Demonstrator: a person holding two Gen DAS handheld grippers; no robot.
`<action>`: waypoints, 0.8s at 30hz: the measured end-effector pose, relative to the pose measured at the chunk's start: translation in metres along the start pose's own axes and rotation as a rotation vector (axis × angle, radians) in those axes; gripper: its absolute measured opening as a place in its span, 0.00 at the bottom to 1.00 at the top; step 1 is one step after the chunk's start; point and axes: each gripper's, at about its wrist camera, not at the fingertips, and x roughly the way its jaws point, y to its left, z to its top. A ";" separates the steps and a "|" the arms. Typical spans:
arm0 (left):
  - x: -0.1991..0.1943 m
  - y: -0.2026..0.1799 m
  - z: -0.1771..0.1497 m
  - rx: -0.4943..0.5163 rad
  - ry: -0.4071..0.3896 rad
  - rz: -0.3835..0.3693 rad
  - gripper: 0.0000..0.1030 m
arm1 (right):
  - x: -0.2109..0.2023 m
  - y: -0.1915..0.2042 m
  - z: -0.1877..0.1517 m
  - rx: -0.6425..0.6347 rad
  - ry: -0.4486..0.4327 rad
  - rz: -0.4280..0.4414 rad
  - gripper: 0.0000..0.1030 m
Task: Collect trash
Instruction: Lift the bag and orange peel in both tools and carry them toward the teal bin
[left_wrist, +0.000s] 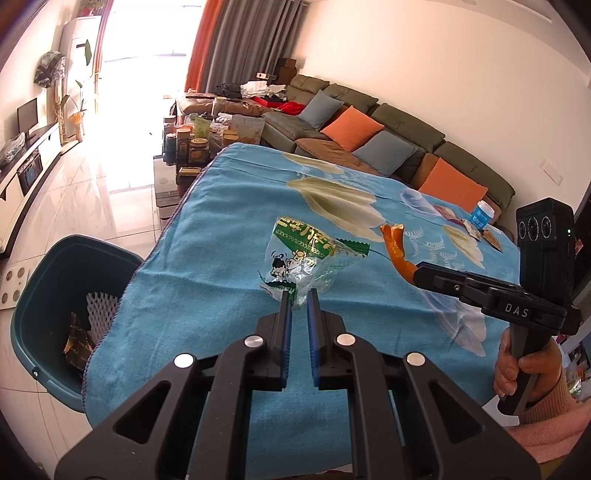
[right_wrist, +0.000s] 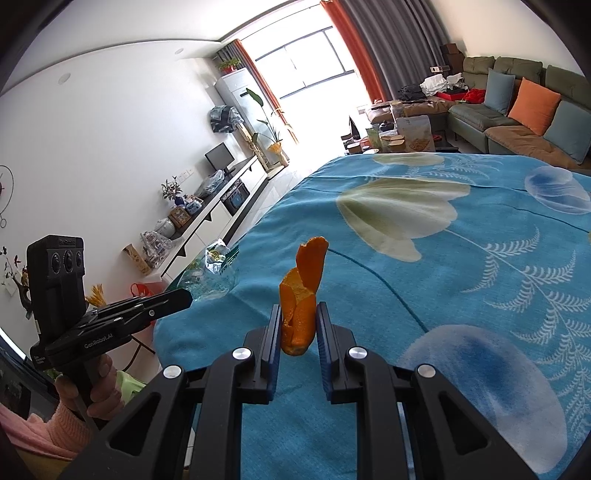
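At the far left a teal bin (left_wrist: 44, 295) stands on the floor beside the table, with white foam netting (left_wrist: 101, 310) and a dark wrapper (left_wrist: 77, 347) inside. Over the blue flowered tablecloth (left_wrist: 221, 206) the left gripper (left_wrist: 299, 295) is clamped on a crinkled clear plastic bag (left_wrist: 303, 254) printed in green with a cartoon cow. To its right, the right gripper (right_wrist: 298, 314) pinches a curled orange peel (right_wrist: 301, 295), which stands upright above the cloth.

Blue cloth (left_wrist: 221, 206) lies bare toward the bin (left_wrist: 48, 280); wrappers (left_wrist: 476, 229) crowd its far corner.
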 end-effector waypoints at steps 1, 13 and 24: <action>-0.001 0.001 0.000 -0.002 -0.001 0.001 0.08 | 0.000 0.000 0.000 0.001 0.001 0.001 0.16; -0.008 0.013 -0.003 -0.025 -0.007 0.025 0.08 | 0.008 0.008 0.000 -0.008 0.012 0.019 0.16; -0.012 0.020 -0.007 -0.044 -0.011 0.039 0.08 | 0.014 0.016 0.001 -0.016 0.017 0.035 0.16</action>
